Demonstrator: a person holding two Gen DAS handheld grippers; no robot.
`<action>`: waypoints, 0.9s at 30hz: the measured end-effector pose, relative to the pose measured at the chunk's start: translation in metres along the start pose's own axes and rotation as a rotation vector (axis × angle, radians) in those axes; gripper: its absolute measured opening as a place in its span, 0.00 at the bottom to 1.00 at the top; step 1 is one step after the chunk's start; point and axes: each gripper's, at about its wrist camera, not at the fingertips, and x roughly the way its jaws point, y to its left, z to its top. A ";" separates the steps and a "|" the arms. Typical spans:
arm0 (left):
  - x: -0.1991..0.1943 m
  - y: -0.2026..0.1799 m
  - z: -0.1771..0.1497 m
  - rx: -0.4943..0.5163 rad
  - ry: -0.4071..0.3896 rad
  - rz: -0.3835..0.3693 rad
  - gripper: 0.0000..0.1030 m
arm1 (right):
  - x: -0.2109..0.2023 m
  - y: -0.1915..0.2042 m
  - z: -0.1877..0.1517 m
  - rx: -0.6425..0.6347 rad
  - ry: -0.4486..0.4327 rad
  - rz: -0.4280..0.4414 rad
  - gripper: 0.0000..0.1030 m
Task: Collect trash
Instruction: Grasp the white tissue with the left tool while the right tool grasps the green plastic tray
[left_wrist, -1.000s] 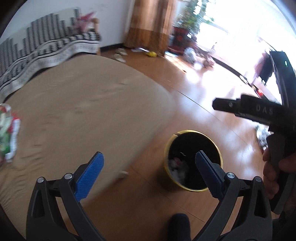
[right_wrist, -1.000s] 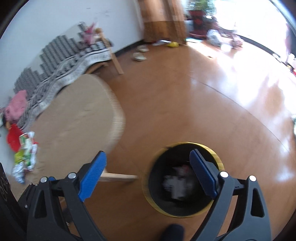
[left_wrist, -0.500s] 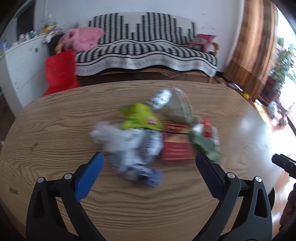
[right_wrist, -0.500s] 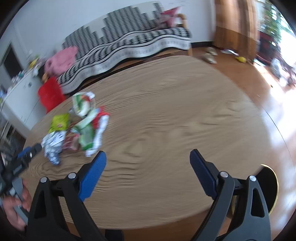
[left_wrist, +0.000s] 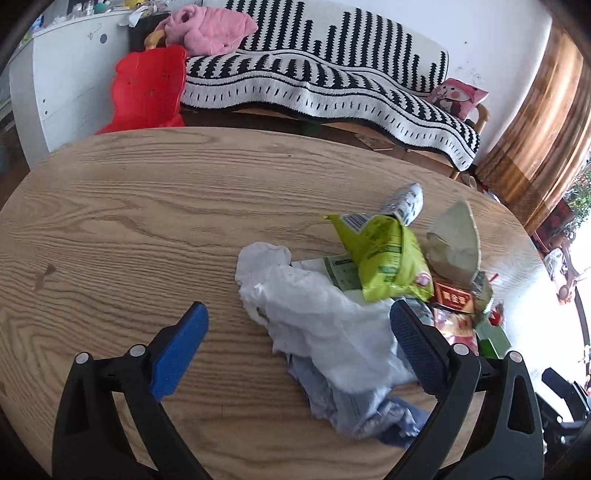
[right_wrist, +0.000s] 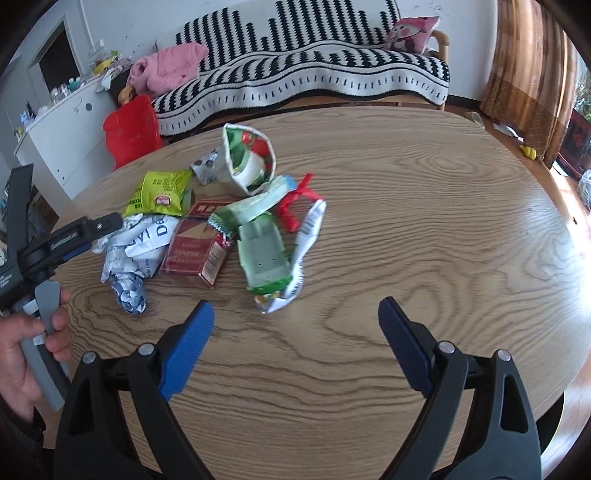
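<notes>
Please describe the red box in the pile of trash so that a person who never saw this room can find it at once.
On the oval wooden table, find the trash pile on the side nearer the white cabinet. In its middle lies the red box, flat, between the crumpled white wrapper and the pale green carton. It is the only rigid dark red rectangular pack; its neighbours are soft or crumpled.

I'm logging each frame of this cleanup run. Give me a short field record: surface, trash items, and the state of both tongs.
surface: oval wooden table
trash pile: lime-green snack bag, red cigarette box, green carton, crumpled white wrapper, red ribbon
left tongs: open, empty, over the white wrapper
right tongs: open, empty, over bare table near the pile
background: striped sofa
</notes>
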 end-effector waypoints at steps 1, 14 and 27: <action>-0.001 0.001 0.001 -0.002 -0.005 -0.020 0.65 | 0.002 0.002 0.001 -0.008 0.001 0.001 0.83; -0.058 0.012 -0.001 -0.005 -0.069 -0.017 0.00 | 0.045 0.019 0.016 -0.069 0.020 -0.027 0.64; -0.084 -0.028 -0.015 0.060 -0.096 -0.065 0.00 | -0.013 0.003 0.006 -0.061 -0.044 0.058 0.35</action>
